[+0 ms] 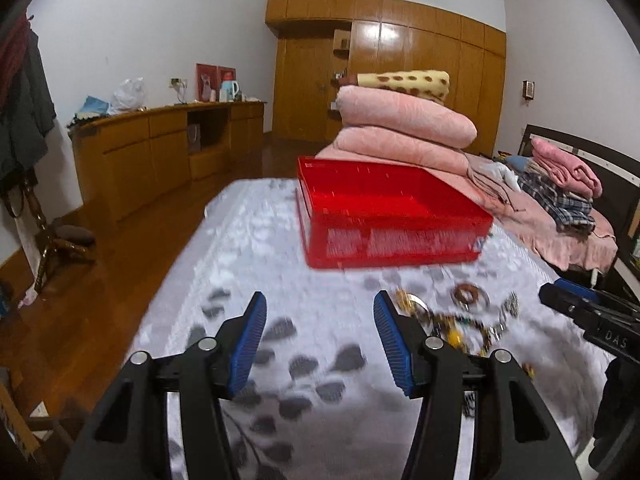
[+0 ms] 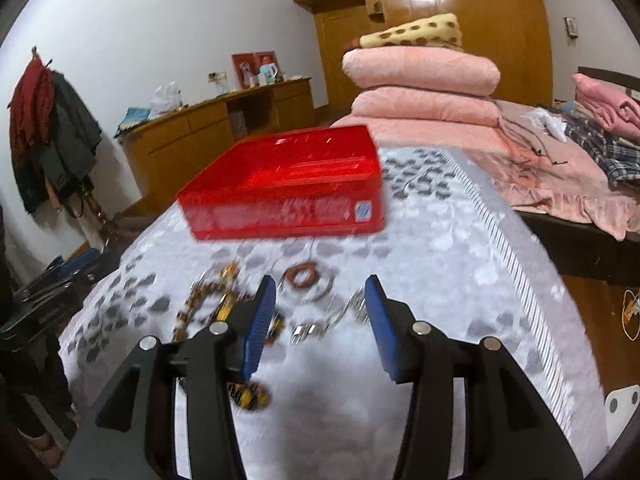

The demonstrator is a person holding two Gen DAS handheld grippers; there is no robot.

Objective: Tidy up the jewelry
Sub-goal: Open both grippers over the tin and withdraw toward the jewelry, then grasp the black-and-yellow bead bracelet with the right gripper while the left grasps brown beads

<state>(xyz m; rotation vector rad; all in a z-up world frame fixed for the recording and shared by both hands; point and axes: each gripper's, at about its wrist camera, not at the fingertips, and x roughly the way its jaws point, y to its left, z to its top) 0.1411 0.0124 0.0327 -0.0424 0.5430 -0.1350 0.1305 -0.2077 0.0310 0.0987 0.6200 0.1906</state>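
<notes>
A red plastic organizer box (image 1: 384, 216) sits on the grey-patterned mattress (image 1: 280, 272); it also shows in the right wrist view (image 2: 288, 188). Loose jewelry lies in front of it: a brown ring bangle (image 1: 467, 294) (image 2: 303, 274), yellow-and-dark bead strands (image 1: 456, 332) (image 2: 216, 304) and a silvery chain (image 2: 340, 316). My left gripper (image 1: 320, 312) is open and empty, left of the jewelry. My right gripper (image 2: 320, 292) is open and empty, hovering just over the pile. The image is blurred.
Folded pink quilts (image 1: 404, 128) are stacked behind the box. Clothes (image 1: 560, 188) lie on the bed at right. A wooden sideboard (image 1: 168, 148) and wardrobe (image 1: 400, 64) stand along the far walls. A coat rack (image 2: 48, 136) stands at left.
</notes>
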